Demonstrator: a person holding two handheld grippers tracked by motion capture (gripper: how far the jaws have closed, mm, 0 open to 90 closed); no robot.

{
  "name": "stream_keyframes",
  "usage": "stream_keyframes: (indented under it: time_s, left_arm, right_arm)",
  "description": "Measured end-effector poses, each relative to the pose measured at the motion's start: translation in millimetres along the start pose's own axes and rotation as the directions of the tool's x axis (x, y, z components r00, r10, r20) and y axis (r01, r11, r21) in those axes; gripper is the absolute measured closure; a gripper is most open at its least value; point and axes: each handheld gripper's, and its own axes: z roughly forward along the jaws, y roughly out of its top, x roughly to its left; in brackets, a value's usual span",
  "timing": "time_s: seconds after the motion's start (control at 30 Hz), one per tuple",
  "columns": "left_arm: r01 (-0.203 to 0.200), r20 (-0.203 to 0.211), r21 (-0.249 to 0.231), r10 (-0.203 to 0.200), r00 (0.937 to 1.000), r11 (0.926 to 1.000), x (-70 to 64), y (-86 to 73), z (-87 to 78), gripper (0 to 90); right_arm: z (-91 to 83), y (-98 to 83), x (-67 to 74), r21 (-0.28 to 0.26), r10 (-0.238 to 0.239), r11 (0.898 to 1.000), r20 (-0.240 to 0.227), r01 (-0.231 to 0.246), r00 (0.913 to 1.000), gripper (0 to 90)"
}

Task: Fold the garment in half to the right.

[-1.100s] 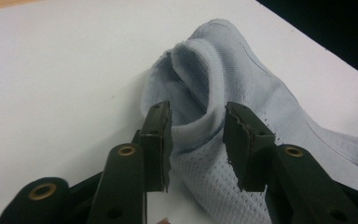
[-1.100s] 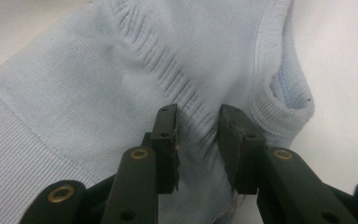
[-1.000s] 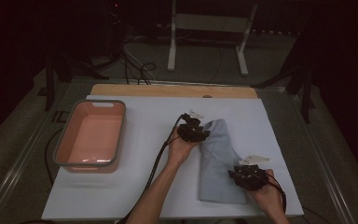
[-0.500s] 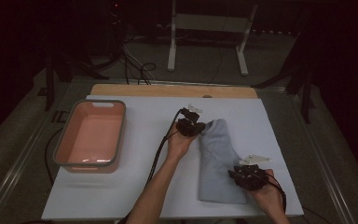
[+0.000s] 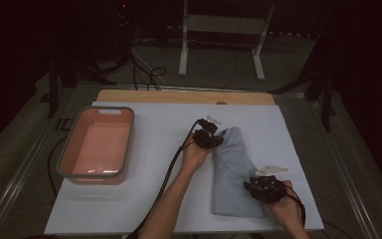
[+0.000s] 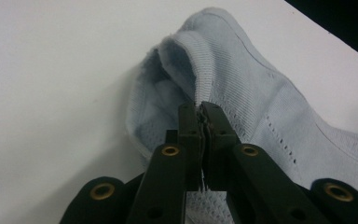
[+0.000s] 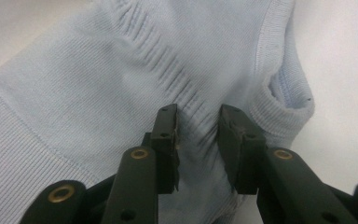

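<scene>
Overhead, the pale blue garment (image 5: pixel 235 174) lies folded in a long strip on the white surface (image 5: pixel 144 209), running from about 12 o'clock down to 6 o'clock, right of centre. The left tool (image 5: pixel 218 141) sits at the strip's far end, at about 11 o'clock from the cloth's middle, and the right tool (image 5: pixel 251 185) sits on its near right edge, at about 4 o'clock. A salmon-pink tub (image 5: pixel 67 158) with a grey rim stands well apart at 9 o'clock. From up there the jaws are too small to read, but the left gripper view settles it: the left tool (image 6: pixel 201 108) has just been closing and is now clenched on the ribbed hem of the garment (image 6: pixel 261 107), with the fabric pinched between its pads. The right gripper view shows what the overhead cannot: the right tool (image 7: pixel 197 122) stands with its jaws part open, pressed down on the garment (image 7: pixel 98 79), a puckered ridge of knit rising between them beside a ribbed cuff at 2 o'clock. Whether its pads truly nip that ridge I cannot tell. No writing or label can be read on anything.
</scene>
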Motion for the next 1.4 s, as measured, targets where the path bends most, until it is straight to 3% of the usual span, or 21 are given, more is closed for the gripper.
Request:
stream_keyframes:
  time_s: [0.27, 0.37, 0.43, 0.5, 0.63, 0.83, 1.0, 1.27, 1.4]
  left_arm:
    - [0.038, -0.082, -0.065, -0.043, 0.9957, 0.9972, 9.2, 14.2, -15.9, 89.3]
    - [0.051, -0.088, -0.088, -0.058, 0.9944, 0.9948, 9.0, 13.7, -18.1, 86.7]
    - [0.070, -0.068, -0.086, -0.076, 0.9948, 0.9938, 8.8, 12.7, -17.7, 69.9]
    - [0.071, -0.066, -0.076, -0.076, 0.9949, 0.9946, 6.2, 11.0, -17.5, 59.3]
    - [0.062, -0.065, -0.050, -0.066, 0.9957, 0.9968, 0.4, 6.3, -18.4, 46.0]
    - [0.064, -0.057, -0.030, -0.066, 0.9962, 0.9975, -6.1, -4.3, -20.9, 36.6]
    - [0.088, -0.016, -0.019, -0.088, 0.9960, 0.9960, -14.3, -16.8, -22.7, 28.8]
    - [0.073, 0.015, 0.009, -0.074, 0.9972, 0.9973, -33.4, -36.1, -23.9, 19.7]
    - [0.075, 0.050, 0.024, -0.076, 0.9958, 0.9969, -43.0, -46.6, -21.9, 17.0]
  right_arm:
    - [-0.2, 0.1, 0.3, -0.001, 0.006, 1.000, 0.000, -0.006, 1.0000, 68.5]
    - [-0.2, 0.0, 0.3, 0.000, 0.008, 1.000, -0.003, -0.008, 1.0000, 68.6]
    - [-0.2, -0.2, 0.1, 0.002, 0.000, 1.000, -0.002, 0.000, 1.0000, 68.6]
    - [-0.2, -0.2, 0.1, 0.003, 0.001, 1.000, -0.002, -0.001, 1.0000, 68.6]
    - [-0.4, -0.5, 0.4, 0.003, 0.001, 1.000, 0.000, -0.001, 1.0000, 68.6]
    - [-0.7, -0.6, 0.8, 0.003, 0.003, 1.000, 0.002, -0.003, 1.0000, 68.6]
    - [-0.8, -0.7, 1.6, 0.002, 0.008, 1.000, 0.004, -0.008, 1.0000, 68.6]
    - [-0.4, -1.1, 1.4, -0.001, -0.001, 1.000, 0.008, 0.001, 1.0000, 68.4]
    - [-0.4, -1.2, 1.4, -0.001, -0.003, 1.000, 0.009, 0.003, 1.0000, 68.4]
